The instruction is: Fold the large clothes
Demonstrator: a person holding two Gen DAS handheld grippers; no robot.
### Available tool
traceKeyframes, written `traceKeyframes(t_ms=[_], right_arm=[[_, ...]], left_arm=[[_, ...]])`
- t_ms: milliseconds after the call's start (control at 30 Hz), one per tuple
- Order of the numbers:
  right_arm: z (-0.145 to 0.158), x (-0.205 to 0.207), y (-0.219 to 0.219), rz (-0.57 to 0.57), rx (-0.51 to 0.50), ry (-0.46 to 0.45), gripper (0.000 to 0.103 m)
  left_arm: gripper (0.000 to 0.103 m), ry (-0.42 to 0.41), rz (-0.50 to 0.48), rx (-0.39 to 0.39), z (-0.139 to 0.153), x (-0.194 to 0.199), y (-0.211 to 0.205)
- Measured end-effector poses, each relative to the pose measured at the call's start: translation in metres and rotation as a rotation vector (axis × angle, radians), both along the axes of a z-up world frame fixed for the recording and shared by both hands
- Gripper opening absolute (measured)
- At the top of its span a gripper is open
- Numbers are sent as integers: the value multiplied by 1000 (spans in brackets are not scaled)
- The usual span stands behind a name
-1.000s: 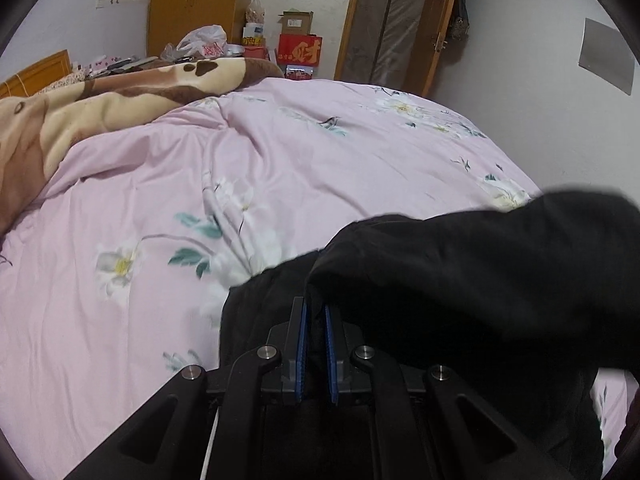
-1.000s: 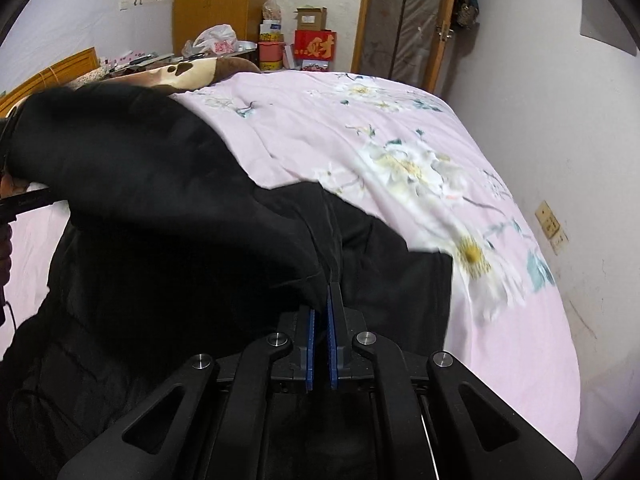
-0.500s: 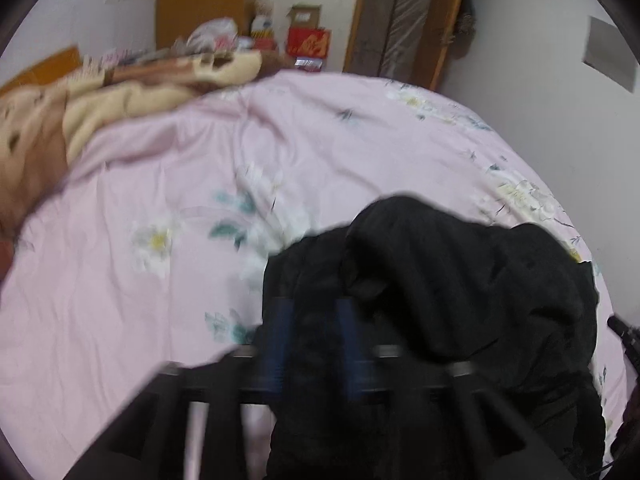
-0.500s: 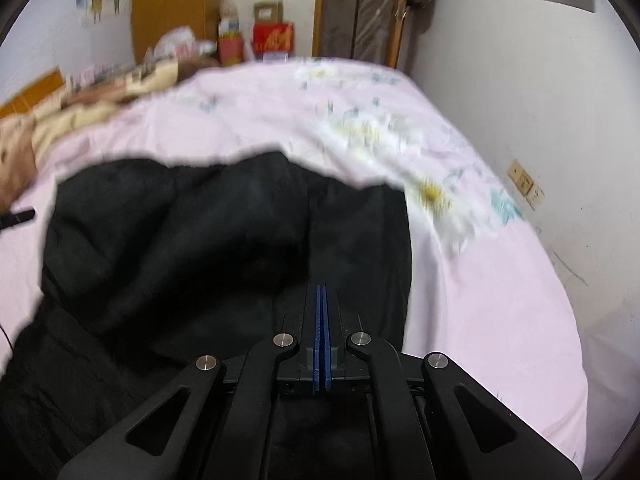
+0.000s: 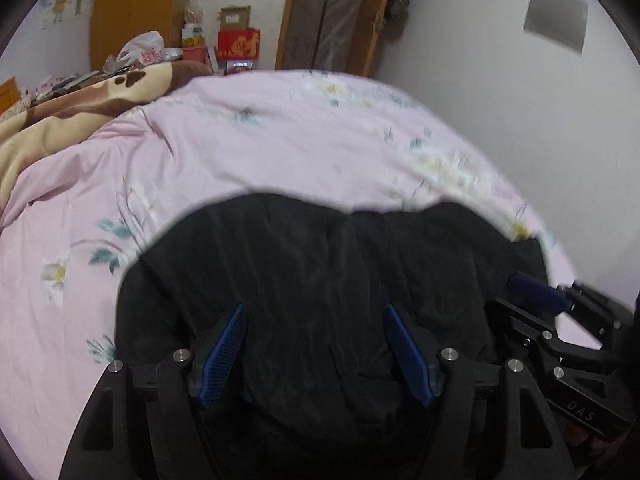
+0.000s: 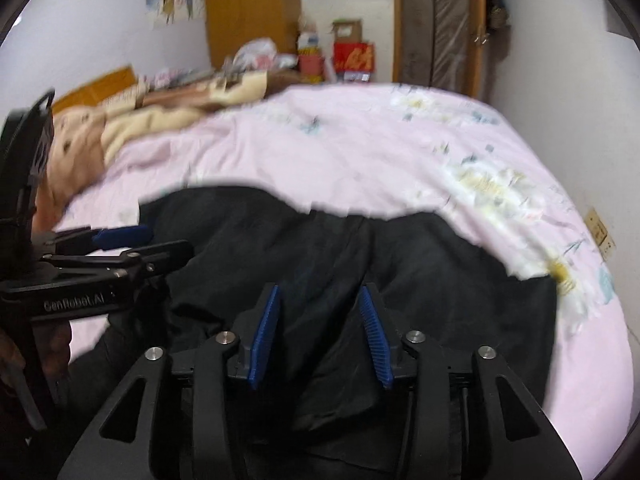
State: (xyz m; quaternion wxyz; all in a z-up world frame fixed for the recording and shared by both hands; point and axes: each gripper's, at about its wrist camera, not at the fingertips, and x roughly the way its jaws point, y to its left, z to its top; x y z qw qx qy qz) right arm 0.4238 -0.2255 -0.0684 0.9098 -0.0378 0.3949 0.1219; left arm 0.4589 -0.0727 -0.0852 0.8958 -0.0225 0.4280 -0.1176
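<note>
The black garment (image 5: 328, 280) has just been released onto the pink bed (image 5: 240, 152) near its front edge; the left hand-held gripper (image 5: 316, 354) and right hand-held gripper (image 6: 318, 336) have been opened and are empty, so one fold is judged laid.

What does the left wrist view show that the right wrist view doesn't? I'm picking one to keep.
Only the left wrist view: a grey panel high on the wall, and the right gripper at its edge. Only the right wrist view: a wall socket, the headboard, and the left gripper. Both: the black garment on the pink sheet, both jaws just opened, and the red box.
</note>
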Motion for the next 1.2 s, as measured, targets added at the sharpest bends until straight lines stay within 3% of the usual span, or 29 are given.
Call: traceKeyframes(t_ms=[67, 200, 400, 700, 900, 1000, 1200], right_arm=[[-16, 1, -4, -5, -22, 30, 50], [-40, 1, -10, 8, -83, 63, 51], [-57, -1, -15, 40, -119, 72, 51], [-80, 1, -11, 29, -139, 85, 51], [-74, -1, -10, 27, -141, 80, 51], [-56, -2, -15, 4, -85, 91, 51], [-6, -4, -33, -110, 3, -69, 62]], left_arm=[[71, 8, -16, 42, -15, -3, -3], [73, 33, -20, 45, -41, -3, -4], [75, 16, -34, 97, -58, -6, -11], [76, 20, -27, 75, -78, -7, -9], [75, 6, -19, 86, -68, -10, -11], [75, -1, -5, 102, -51, -13, -12], [75, -112, 67, 128, -14, -17, -8]])
